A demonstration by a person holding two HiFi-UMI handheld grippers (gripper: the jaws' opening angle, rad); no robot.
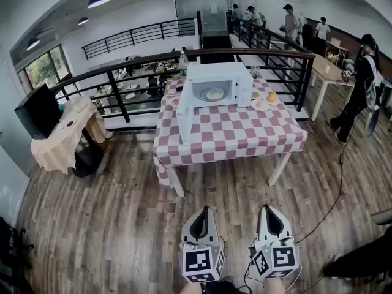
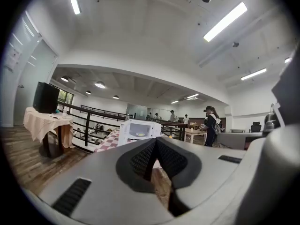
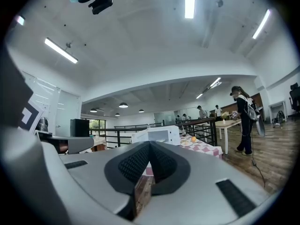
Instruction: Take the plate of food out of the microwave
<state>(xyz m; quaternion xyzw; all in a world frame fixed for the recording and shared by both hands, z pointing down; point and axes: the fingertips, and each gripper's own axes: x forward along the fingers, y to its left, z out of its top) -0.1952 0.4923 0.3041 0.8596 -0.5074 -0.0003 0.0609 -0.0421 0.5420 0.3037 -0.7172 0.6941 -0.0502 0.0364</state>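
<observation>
Grey plastic shells with black ribbed pads were nearest to me: the left gripper (image 1: 203, 212) and the right gripper (image 1: 267, 208), held level and side by side, low over the brown wooden plank floor (image 1: 110, 225). Both were clenched on nothing. In the left gripper view the left gripper (image 2: 154, 143) had its jaws meeting at the tips, with only floor showing behind. In the right gripper view the right gripper (image 3: 150, 145) was pressed together the same way.

Beyond them, across a stretch of boards, stood the square table under a red-and-white checked cloth (image 1: 233, 136). Towards its far side sat the white box-shaped microwave (image 1: 217, 72). Its white door (image 1: 185, 118) was swung out towards the person from the left edge, so the cavity faced the grippers. Inside the cavity lay the round white plate of pale food (image 1: 215, 94). Just right of the microwave were two small white plates with orange food (image 1: 266, 100).

The plate of food lay straight ahead of both grippers and well apart from them, with neither within reach. Being round, it offered no long axis to line up on. I judged the left gripper more directly in line, though the open door stood on its side. The right gripper would come in at a slant but with a freer path. Behind the table ran a black metal railing (image 1: 122, 72), and people stood further off.
</observation>
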